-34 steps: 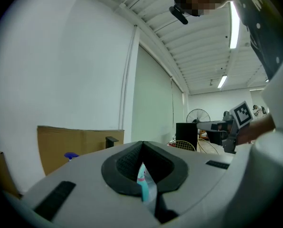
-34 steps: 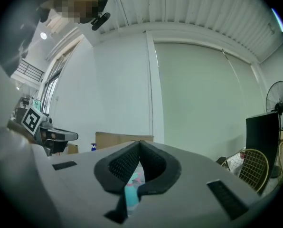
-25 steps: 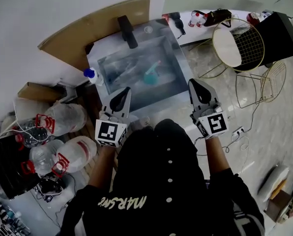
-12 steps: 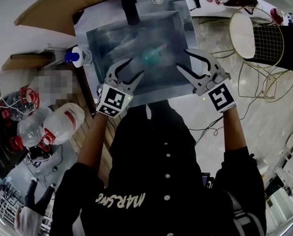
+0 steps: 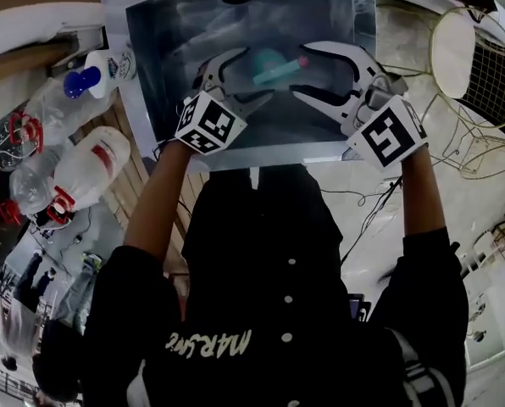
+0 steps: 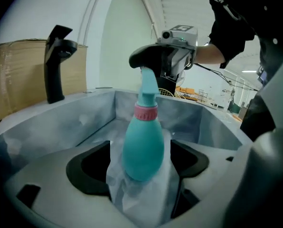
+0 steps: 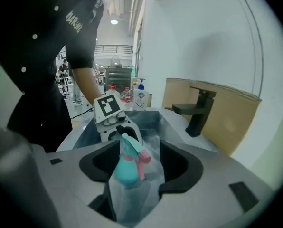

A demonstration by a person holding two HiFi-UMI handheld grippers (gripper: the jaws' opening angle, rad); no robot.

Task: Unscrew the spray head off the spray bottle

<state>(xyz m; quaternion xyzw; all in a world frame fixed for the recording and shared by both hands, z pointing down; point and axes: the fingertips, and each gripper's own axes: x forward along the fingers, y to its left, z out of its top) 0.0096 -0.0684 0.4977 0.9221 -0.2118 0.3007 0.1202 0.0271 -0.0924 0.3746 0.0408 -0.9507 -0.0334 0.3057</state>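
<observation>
Spray bottle [image 5: 272, 63] lies in the sink [image 5: 155, 66], framed untouched between the just-opened, wide jaws of left hand-held gripper [image 5: 251, 76] and right hand-held gripper [image 5: 302, 70].

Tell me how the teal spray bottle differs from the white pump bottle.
The spray bottle is teal with a pink collar; the pump bottle is white with a blue top. The spray bottle stands inside the sink; the pump bottle stands outside, by its rim. The spray bottle has a trigger head, the pump bottle a push pump. Both stand upright.
</observation>
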